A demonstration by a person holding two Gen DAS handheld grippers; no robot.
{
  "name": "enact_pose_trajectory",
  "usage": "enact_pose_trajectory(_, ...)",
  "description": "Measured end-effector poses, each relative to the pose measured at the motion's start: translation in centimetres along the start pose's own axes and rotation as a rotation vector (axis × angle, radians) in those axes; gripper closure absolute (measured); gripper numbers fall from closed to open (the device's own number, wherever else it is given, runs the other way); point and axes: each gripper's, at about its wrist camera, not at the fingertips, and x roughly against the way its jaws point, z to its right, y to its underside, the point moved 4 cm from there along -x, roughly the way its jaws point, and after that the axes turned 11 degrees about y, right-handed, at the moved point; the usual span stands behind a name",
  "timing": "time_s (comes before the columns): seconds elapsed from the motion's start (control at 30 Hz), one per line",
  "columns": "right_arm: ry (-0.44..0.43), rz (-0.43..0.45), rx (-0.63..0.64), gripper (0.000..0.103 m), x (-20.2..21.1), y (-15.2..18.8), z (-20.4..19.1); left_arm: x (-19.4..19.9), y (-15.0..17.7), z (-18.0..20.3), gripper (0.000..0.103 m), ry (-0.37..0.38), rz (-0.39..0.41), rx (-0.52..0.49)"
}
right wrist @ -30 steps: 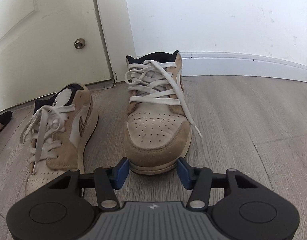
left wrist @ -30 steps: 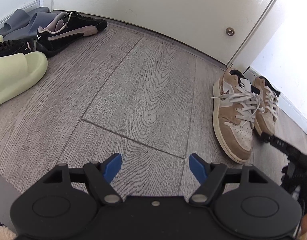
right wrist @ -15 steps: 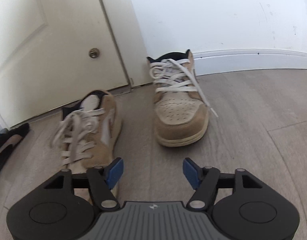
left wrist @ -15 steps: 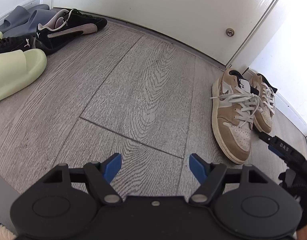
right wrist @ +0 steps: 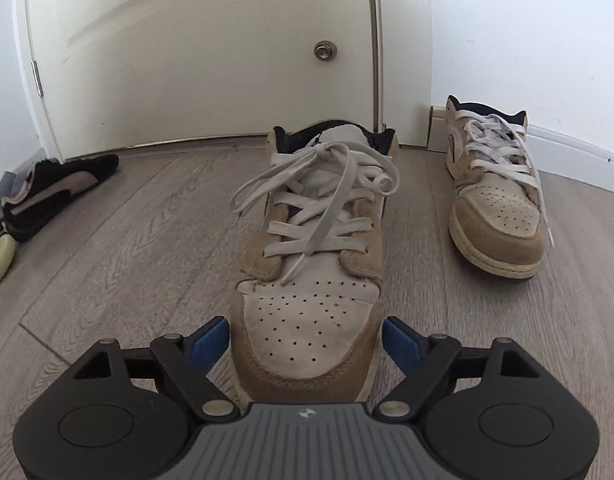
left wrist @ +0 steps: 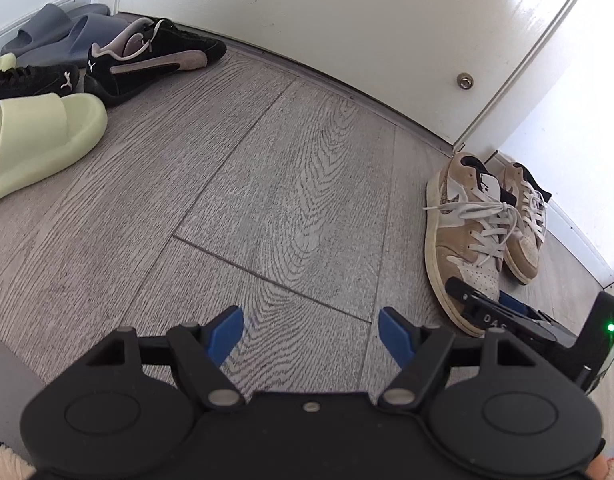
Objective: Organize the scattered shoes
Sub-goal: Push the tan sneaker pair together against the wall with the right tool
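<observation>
The right gripper [right wrist: 307, 346] is spread wide, its blue pads flanking the perforated toe of a tan suede sneaker [right wrist: 311, 264] with loose white laces, not clamping it. Its mate [right wrist: 493, 208] stands at 2 o'clock by the white baseboard. The left gripper [left wrist: 311, 334] hangs wide open and empty over grey wood-grain floor [left wrist: 267, 200]. At 10 o'clock lie a black suede sneaker [left wrist: 147, 60] and a smooth, rounded pale-green foam slide [left wrist: 39, 140]
</observation>
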Motion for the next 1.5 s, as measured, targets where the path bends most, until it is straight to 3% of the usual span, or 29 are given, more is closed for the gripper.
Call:
enact_pose_trajectory(0.13, 0.086, 0.007, -0.062, 0.024, -0.4, -0.4, -0.5, -0.3, 0.0, -0.2, 0.028, -0.003, -0.001, 0.002)
enact_pose_trajectory(0.6, 0.19, 0.028, -0.14, 0.026, -7.0, -5.5, 4.1, -0.8, -0.1, -0.9, 0.028, -0.01, -0.007, 0.015)
enact_pose_trajectory(0.73, 0.201, 0.034, -0.126, 0.026, -6.9, -5.3, 3.8, -0.8, 0.0, -0.9, 0.028, -0.006, -0.006, 0.012)
enact_pose_trajectory(0.87, 0.179, 0.041, -0.216, 0.026, -4.4, -4.2, 4.2, -0.5, -0.2, -0.8, 0.028, -0.005, 0.0, 0.004)
enact_pose_trajectory(0.9, 0.171, 0.051, -0.203, 0.031, -3.4, -3.5, 4.2, -0.5, -0.2, -0.8, 0.028, -0.004, 0.002, 0.004)
enact_pose_trajectory(0.93, 0.163, 0.06, -0.187, 0.051, -2.4, -2.9, 4.2, -0.4, -0.2, -0.9, 0.028, -0.003, 0.003, 0.008)
enact_pose_trajectory(0.97, 0.155, 0.069, -0.172, 0.062, -1.4, -2.2, 4.2, -0.4, -0.2, -0.9, 0.028, 0.0, 0.004, 0.013)
enact_pose_trajectory(1.0, 0.149, 0.06, -0.165, 0.09, -0.9, -1.6, 4.3, -0.4, -0.2, -0.9, 0.028, 0.003, 0.005, 0.016)
enact_pose_trajectory(1.03, 0.137, 0.048, -0.174, 0.102, -0.6, -1.0, 4.4, -0.4, -0.2, -0.9, 0.028, 0.004, 0.005, 0.016)
enact_pose_trajectory(1.33, 0.098, 0.044, -0.135, 0.102, -1.8, -1.7, 4.0, -0.2, -0.3, -0.7, 0.028, 0.006, 0.009, 0.008)
enact_pose_trajectory(1.5, 0.12, 0.039, -0.152, 0.102, -2.4, -1.7, 3.8, -0.3, -0.4, -1.0, 0.028, 0.007, 0.01, 0.026)
